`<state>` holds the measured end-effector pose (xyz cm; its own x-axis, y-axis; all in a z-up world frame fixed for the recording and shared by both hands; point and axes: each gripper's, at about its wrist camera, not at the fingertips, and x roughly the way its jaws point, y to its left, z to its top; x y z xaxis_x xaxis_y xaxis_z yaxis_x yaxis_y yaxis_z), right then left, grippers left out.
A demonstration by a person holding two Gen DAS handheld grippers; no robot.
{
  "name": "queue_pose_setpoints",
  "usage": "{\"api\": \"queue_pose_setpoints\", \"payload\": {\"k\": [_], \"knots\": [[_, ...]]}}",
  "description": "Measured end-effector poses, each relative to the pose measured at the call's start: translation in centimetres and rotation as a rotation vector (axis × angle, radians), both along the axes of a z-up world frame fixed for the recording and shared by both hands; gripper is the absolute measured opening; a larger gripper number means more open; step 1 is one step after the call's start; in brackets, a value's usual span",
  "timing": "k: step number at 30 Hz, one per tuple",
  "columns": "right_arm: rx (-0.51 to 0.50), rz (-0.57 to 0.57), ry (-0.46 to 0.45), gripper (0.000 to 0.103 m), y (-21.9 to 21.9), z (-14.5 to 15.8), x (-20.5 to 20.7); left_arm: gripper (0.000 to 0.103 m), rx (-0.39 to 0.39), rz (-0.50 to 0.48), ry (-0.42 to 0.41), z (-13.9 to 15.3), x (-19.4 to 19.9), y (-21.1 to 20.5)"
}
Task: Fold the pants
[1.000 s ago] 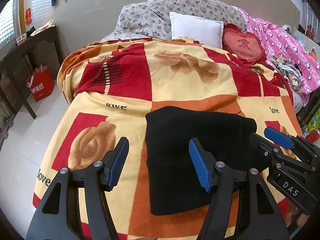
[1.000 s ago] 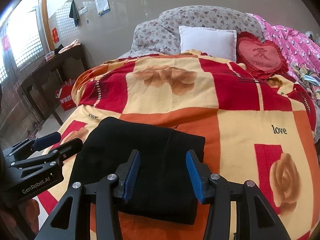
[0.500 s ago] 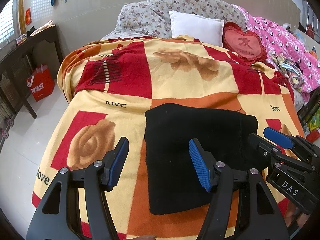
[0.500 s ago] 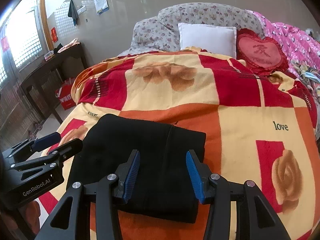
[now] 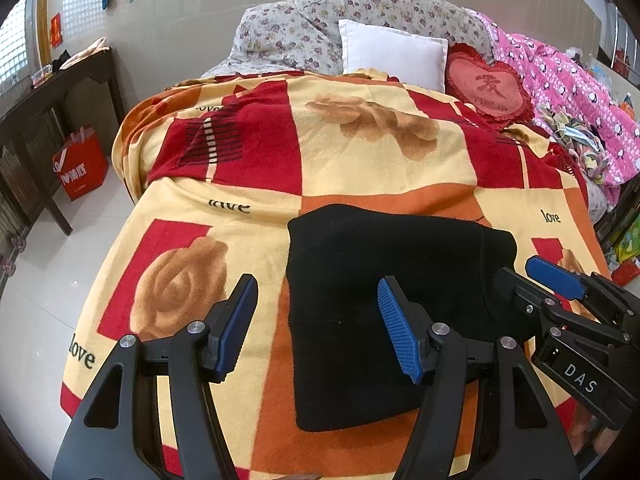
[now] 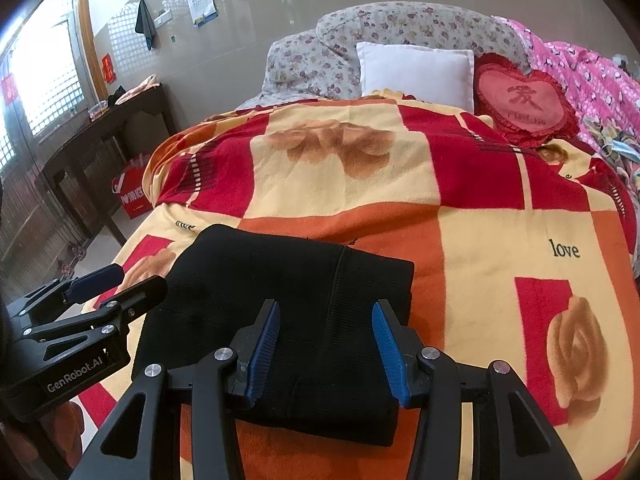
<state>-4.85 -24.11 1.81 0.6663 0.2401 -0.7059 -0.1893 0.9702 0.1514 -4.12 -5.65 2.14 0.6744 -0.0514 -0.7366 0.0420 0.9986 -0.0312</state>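
1 folded pants point(image 5: 384, 312) on blanket point(image 5: 360, 160); 2 hand-held grippers: left point(image 5: 316, 328) wide, right point(image 6: 326, 344) wide; 4 pillows

Left gripper point(image 5: 316, 330): black angular frame, ribbed blue pads point(image 5: 396, 338), silver screws at the joints, white "GenRobot.AI" on its side. Right gripper point(image 6: 325, 346): same black frame, blue pads, silver screws, "DAS" lettering in white.

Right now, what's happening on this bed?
A person holds two grippers over a folded black knit pair of pants lying on the red, orange and cream rose-patterned blanket. The left gripper and right gripper are both open, gripping nothing. The pants already form a compact rectangle.
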Motion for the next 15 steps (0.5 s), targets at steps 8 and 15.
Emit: {"api": "queue_pose_setpoints", "payload": {"k": [8,15], "knots": [[0.003,0.003,0.003,0.047,0.03,-0.17,0.03,0.063,-0.002,0.0,0.003,-0.19,-0.01,-0.16],[0.004,0.006,0.006,0.047,0.1,-0.37,0.02,0.063,-0.003,0.003,0.006,-0.58,0.18,-0.45]]}}
